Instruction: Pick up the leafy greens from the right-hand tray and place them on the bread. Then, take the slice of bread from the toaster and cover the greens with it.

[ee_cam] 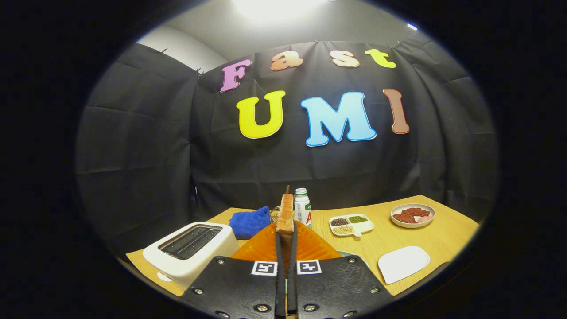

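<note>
The wooden table (443,235) spread ahead of the gripper (286,237). On it, at about ten o'clock from the fingers, sat the white toaster (190,250), its two slots dark with no slice standing out of them. Just beyond the fingers, at twelve o'clock, lay a ribbed orange plate (261,248), partly covered by the gripper's body. At about three o'clock lay the white tray (403,263), its surface bare. A blue cloth (249,221) sat at eleven o'clock, a bowl of red food (412,215) at two, and a divided dish of beans (351,224) at one.

The fingers were closed on the slice of bread (285,215), which stood on edge between them. Its long axis ran straight up from the tips, with its crust edge toward the camera. Where the greens and the lower bread lay could not be told. To cover them, the slice would probably have to be tipped from upright to flat over the plate.

A small bottle (302,208) stood just behind the slice. Its label was too small to read. The square markers on the gripper carried a pattern, not words.
</note>
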The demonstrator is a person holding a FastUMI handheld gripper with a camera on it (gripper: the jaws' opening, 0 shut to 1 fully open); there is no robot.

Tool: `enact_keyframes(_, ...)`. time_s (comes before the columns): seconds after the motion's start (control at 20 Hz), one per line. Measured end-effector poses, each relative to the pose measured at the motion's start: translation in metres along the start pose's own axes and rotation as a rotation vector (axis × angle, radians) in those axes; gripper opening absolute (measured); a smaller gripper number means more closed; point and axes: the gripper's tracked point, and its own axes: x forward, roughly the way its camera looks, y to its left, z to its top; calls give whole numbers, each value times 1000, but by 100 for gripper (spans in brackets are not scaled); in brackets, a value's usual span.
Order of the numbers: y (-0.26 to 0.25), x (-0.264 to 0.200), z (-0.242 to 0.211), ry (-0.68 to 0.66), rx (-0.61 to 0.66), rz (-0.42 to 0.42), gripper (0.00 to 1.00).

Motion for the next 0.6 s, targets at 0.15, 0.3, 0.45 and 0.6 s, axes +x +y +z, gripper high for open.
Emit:
enact_keyframes(0.15,-11,0,-9,20,-12,3,2)
enact_keyframes(0.3,-19,-1,-20,25,-26,18,2)
enact_keyframes(0.45,-23,-1,-28,44,-5,38,2)
enact_keyframes(0.6,-29,3,-32,43,-12,26,2)
